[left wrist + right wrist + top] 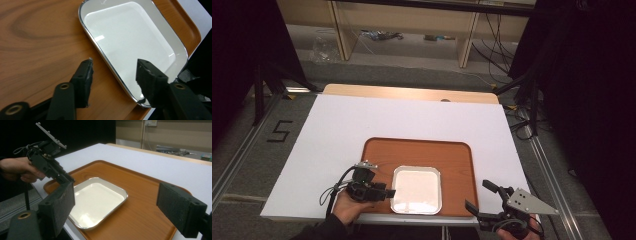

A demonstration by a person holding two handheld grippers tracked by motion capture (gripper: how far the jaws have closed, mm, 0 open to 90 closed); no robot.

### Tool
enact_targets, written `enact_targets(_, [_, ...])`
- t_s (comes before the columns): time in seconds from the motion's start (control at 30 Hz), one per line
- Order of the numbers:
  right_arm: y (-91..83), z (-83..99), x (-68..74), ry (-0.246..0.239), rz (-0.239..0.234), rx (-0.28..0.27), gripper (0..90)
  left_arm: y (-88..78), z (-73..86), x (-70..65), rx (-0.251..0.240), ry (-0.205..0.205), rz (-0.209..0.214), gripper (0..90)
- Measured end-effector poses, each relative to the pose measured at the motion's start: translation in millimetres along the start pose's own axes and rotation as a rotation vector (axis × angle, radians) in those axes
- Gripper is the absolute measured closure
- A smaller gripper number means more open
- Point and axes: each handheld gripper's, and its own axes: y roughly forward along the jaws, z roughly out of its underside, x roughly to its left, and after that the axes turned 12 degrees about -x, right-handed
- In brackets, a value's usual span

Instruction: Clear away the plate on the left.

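A shallow white dish [416, 190], rectangular with rounded corners and a thin shiny metal rim, lies flat on a brown wood-grain tray [457, 160], in the tray's near half and close to its front edge. The dish's inside is smooth and glossy and catches pale reflections. The tray has rounded corners and a raised lip, and it rests on a white matte surface [342, 130] whose far edge shows a strip of light wood. The left gripper [388, 192] is held in a hand [346, 206] at the tray's near left, its black jaws pointing toward the dish's left rim. In the left gripper view the rim passes between the two jaws: one jaw hangs over the wood grain, the other over the dish's white inside, and neither pad presses on the metal, so the jaws stand apart with the dish's edge between them, unheld. That close view also brings out the swirling grain and the chipped grey padding on the jaw tips. The right gripper [477, 195], with a grey three-cornered plate on top, sits off the tray's near right corner, its jaws spread wide and holding nothing. The right gripper view looks across the tray from the side and shows the dish's low sloping wall.
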Motion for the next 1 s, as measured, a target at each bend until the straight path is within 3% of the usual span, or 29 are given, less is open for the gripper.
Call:
enact_targets(0.13, [0.1,0.2,-0.3,-0.008,0.0,-0.005,16.2,-3.9,-2.2,0.1,-0.044,-0.003,-0.004,38.8])
enact_targets(0.33, [0.2,0.2,-0.3,-0.008,-0.001,-0.004,16.2,-10.3,-5.6,-1.1,-0.087,0.027,-0.014,33.3])
enact_targets(0.63, [0.1,0.1,-0.2,-0.007,-0.001,-0.005,16.3,-17.2,-8.8,-3.2,-0.12,0.055,-0.047,27.1])
enact_targets(1.0, [0.2,0.1,-0.1,-0.008,-0.002,-0.003,16.3,-24.5,-10.4,-3.7,-0.156,0.071,-0.045,23.8])
